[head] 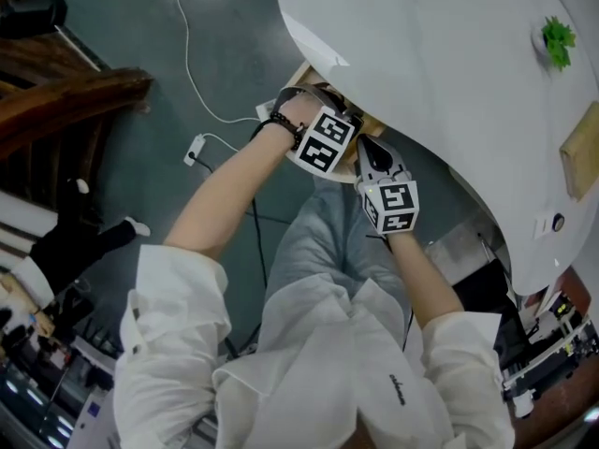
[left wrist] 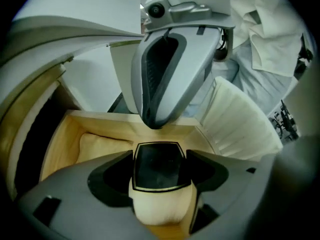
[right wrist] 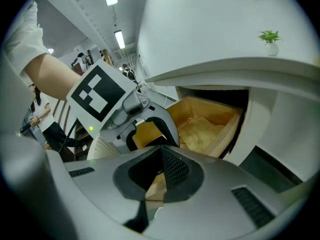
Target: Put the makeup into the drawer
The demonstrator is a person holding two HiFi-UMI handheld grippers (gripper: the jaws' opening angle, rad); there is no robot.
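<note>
My left gripper [left wrist: 160, 171] is shut on the makeup [left wrist: 161, 206], a cream piece with a black, gold-edged top. It hovers over the open wooden drawer [left wrist: 100, 118] under the white table. A cream cloth [left wrist: 102, 146] lies inside the drawer. My right gripper [left wrist: 154, 121] faces it with its tip at the drawer's far rim. In its own view the right gripper [right wrist: 150, 184] looks shut, with only a sliver of wood behind the fingers. In the head view both the left gripper [head: 323, 140] and the right gripper [head: 386, 195] sit at the drawer [head: 301, 73].
The rounded white table [head: 449, 82] overhangs the drawer and carries a small green plant [head: 559, 40]. A ribbed white panel [left wrist: 240, 126] stands beside the drawer. A white cable [head: 201, 110] trails on the floor, and dark wooden furniture [head: 65, 101] is at the left.
</note>
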